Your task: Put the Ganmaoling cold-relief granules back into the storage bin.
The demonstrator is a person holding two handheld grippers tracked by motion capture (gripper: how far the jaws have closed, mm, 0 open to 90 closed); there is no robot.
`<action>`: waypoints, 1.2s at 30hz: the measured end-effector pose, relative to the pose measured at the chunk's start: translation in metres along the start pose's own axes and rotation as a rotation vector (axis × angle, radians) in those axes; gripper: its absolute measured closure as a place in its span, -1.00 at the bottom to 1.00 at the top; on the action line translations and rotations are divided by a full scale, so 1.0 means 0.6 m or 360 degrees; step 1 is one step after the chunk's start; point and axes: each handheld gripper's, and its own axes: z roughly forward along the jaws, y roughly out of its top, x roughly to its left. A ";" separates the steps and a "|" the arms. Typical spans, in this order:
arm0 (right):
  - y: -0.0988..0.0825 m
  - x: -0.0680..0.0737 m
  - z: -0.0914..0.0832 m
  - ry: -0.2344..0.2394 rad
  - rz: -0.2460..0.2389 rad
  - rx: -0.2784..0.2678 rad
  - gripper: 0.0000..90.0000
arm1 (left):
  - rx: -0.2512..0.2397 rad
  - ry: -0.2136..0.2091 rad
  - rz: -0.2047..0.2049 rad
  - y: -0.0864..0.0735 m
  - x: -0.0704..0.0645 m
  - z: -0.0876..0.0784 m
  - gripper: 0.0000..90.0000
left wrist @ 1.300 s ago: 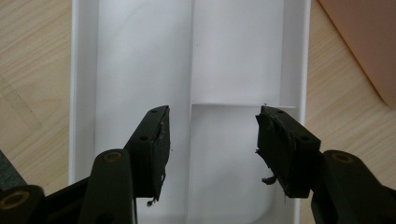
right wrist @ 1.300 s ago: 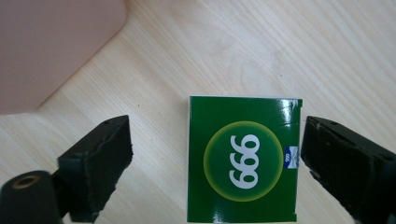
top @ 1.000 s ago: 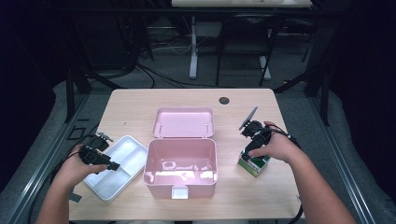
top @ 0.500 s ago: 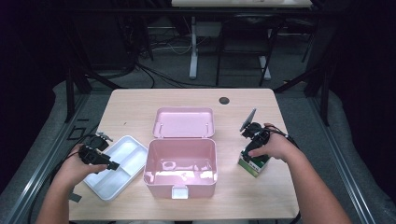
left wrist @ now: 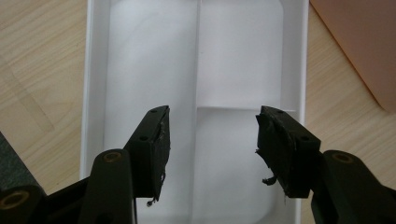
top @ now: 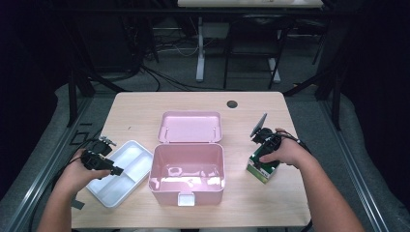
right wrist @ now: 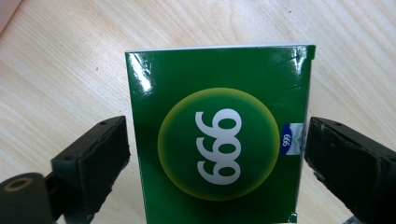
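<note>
Step in hand: taking hold of the green box, near the table's right edge. Your right gripper straddles it, jaws apart, a pad by each side, not yet clamped. Your left gripper hovers spread over the white tray, near the left edge. Next: close squarely, lift, probably toward the pink case.

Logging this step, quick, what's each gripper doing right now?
Left gripper: open, holding nothing, over the white tray.
Right gripper: open, jaws either side of the green box, not clamped.
</note>
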 end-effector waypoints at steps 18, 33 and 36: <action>-0.004 -0.003 0.001 0.0015 -0.0006 0.0001 -0.67 | 0.0000 0.0001 0.0012 0.001 -0.001 0.002 -0.01; -0.004 -0.003 -0.009 0.0024 -0.0014 0.0037 -0.65 | -0.0006 0.0001 0.0013 0.001 -0.001 0.001 -0.01; -0.005 -0.002 -0.011 0.0030 -0.0016 0.0001 -0.65 | -0.0008 0.0003 0.0015 0.001 -0.001 0.000 -0.01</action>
